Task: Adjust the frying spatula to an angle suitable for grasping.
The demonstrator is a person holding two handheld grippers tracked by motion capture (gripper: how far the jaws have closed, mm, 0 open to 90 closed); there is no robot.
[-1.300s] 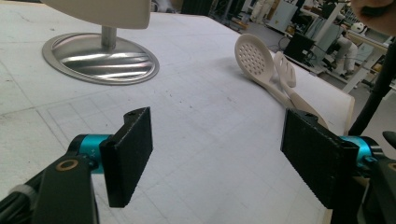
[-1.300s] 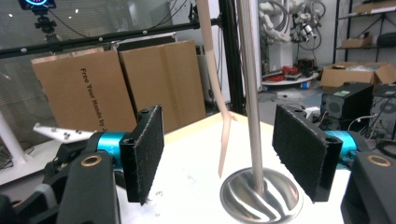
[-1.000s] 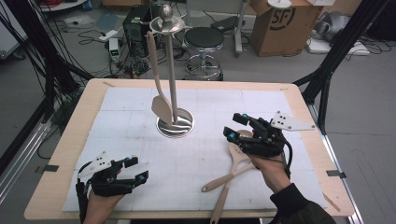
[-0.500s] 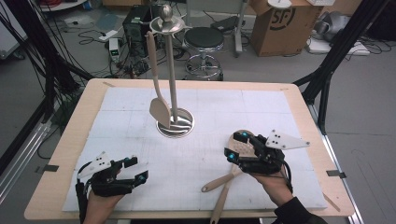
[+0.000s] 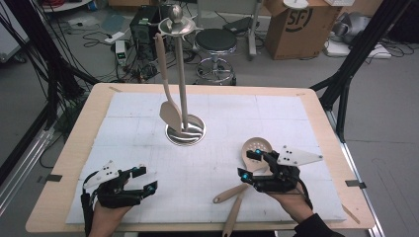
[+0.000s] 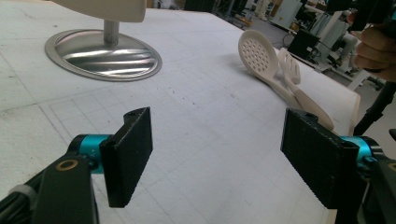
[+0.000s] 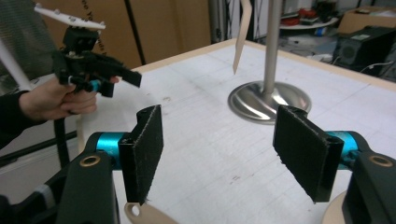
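The right gripper point(image 5: 250, 164) has sunk over the slotted spoon point(image 5: 258, 148), jaws open; left gripper point(image 5: 146, 180) open too.

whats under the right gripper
The right gripper hangs open over two beige utensils: a perforated spoon and a second utensil. Handle ends poke out below; the gripper covers their middles.

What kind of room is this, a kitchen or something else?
Likely a lab or workshop, not a kitchen: loose cables and a computer tower cover the floor, a cardboard box and a stool stand behind the table, and black frame struts surround it.
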